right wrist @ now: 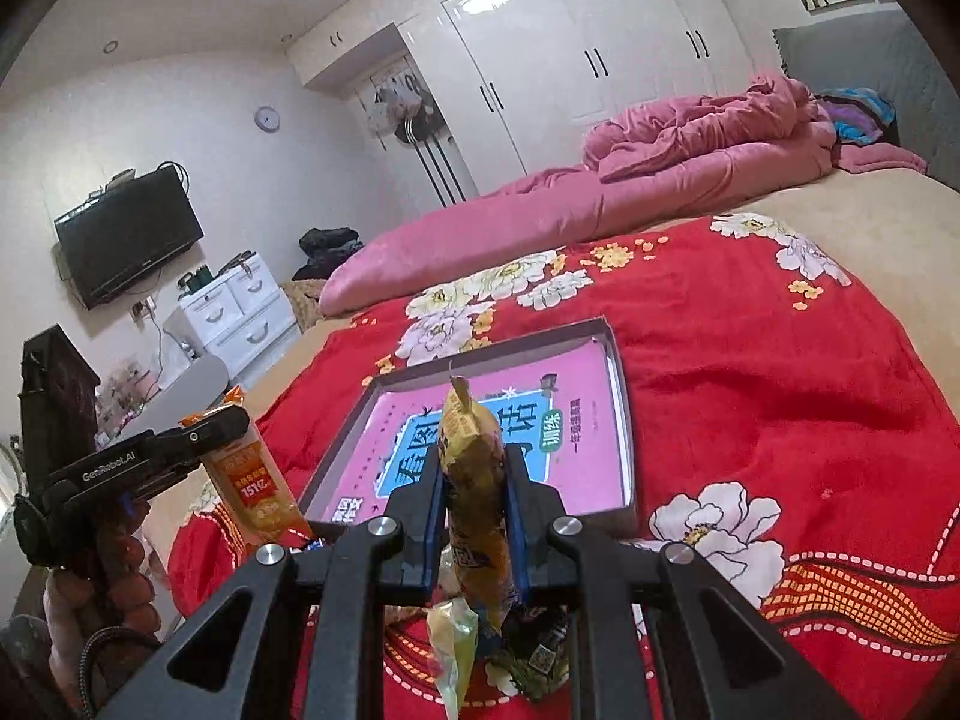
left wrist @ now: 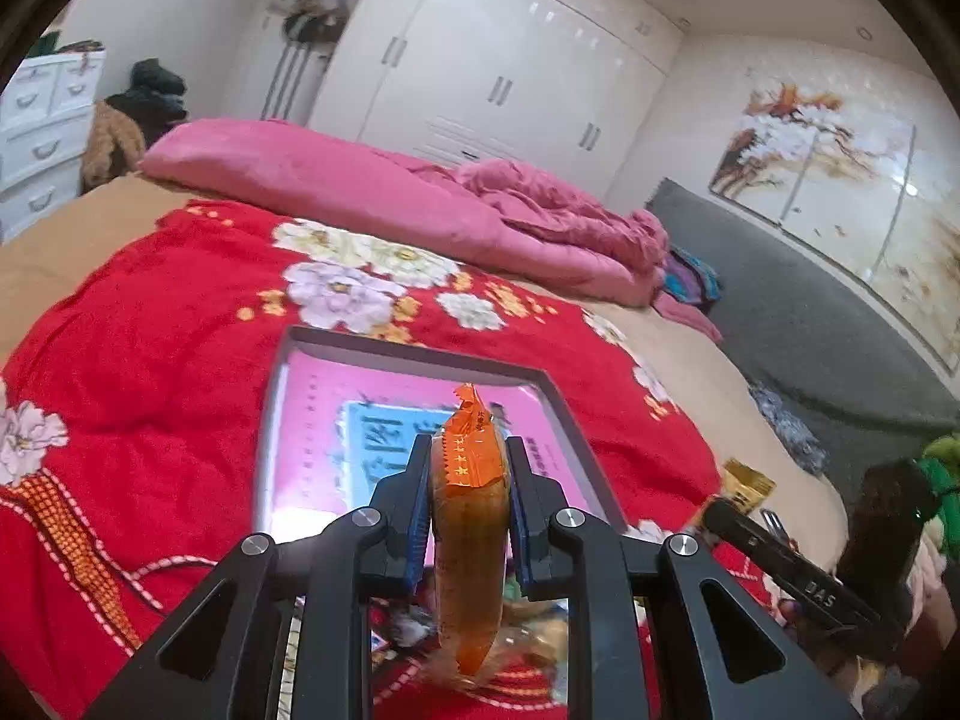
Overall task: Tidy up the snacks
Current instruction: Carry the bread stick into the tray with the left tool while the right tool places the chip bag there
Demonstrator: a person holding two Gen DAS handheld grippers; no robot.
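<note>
In the left wrist view my left gripper [left wrist: 468,450] is shut on an orange-wrapped snack packet [left wrist: 468,516], held upright above the blanket. Beyond it lies a shallow grey box [left wrist: 420,354] with a pink book [left wrist: 324,396] inside. My right gripper [right wrist: 474,468] is shut on a yellow snack packet [right wrist: 474,480], also in front of the grey box [right wrist: 498,348]. The right wrist view shows the left gripper [right wrist: 231,420] at the left with its orange packet [right wrist: 252,480]. Several loose snack packets [right wrist: 456,648] lie on the blanket under the right gripper.
A red floral blanket [left wrist: 150,360] covers the bed. A rolled pink quilt [left wrist: 360,192] lies behind the box. White wardrobes [left wrist: 492,60] stand at the back, a white drawer unit [right wrist: 240,312] and a wall TV [right wrist: 126,240] to the left. A person's hand [right wrist: 102,588] holds the left gripper.
</note>
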